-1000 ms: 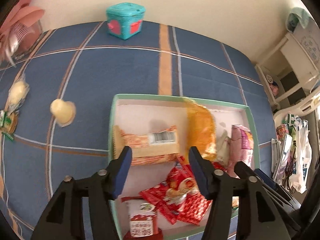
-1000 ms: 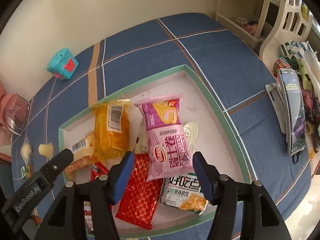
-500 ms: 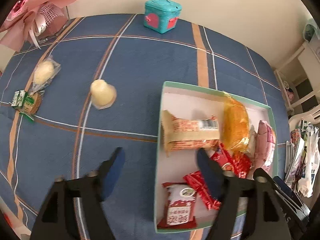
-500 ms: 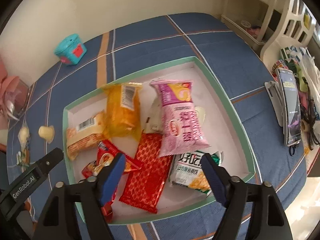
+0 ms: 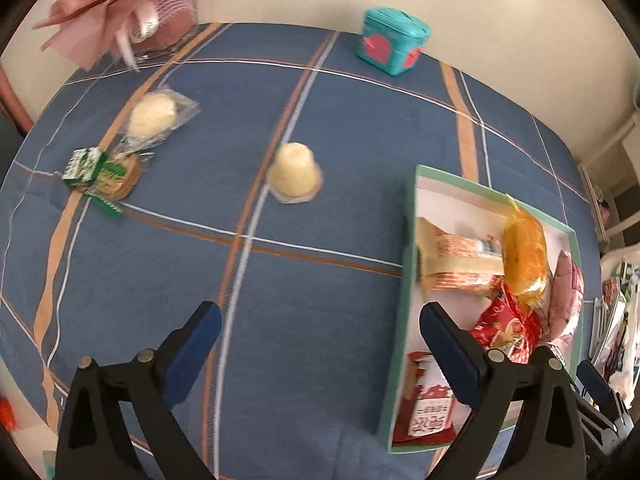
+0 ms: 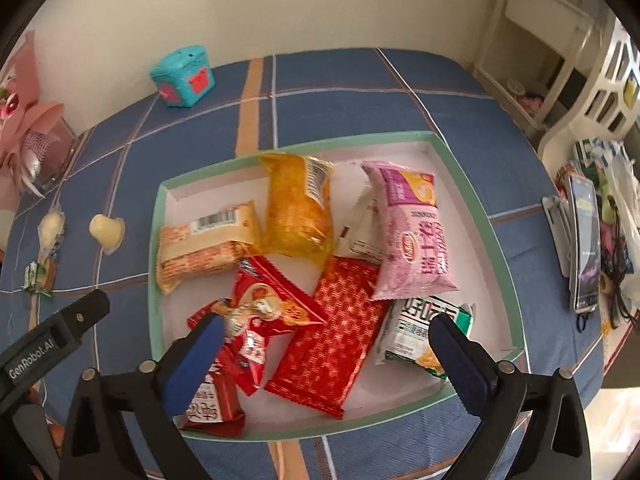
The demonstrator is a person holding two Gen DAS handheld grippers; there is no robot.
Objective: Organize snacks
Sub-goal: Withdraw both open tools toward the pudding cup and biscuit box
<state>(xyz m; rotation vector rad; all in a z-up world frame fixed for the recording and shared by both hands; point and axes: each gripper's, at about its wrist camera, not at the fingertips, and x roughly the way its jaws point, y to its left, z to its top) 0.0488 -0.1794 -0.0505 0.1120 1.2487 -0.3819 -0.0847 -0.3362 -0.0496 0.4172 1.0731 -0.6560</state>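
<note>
Moved: your left gripper (image 5: 318,344) has swung off the tray onto bare blue cloth; both sets of jaws have just been opening, nothing between them.
Left gripper: wide, empty, above the plaid tablecloth (image 5: 340,128), beside the tray's (image 5: 409,240) left wall.
Right gripper: your right gripper (image 6: 326,354) stands wide and empty above the tray's near end, over the red packets (image 6: 340,332).
Done: tray holds most snacks, among them an orange bag (image 6: 298,204), a pink bag (image 6: 412,232), a wafer pack (image 6: 204,248) and a green-white packet (image 6: 420,332), overlapping rather than lined up.
Left: jelly cup (image 5: 294,174), wrapped bun (image 5: 154,116) and green-wrapped biscuit (image 5: 104,172) lie out on the cloth, well apart from the tray.
Materials: packets look crinkly glossy film; the cup is a smooth pale dome with a flat rim; the tray appears to be stiff card, white inside, green-edged; the cloth is woven and matte.
Judgement: mostly gathered; three strays remain.
</note>
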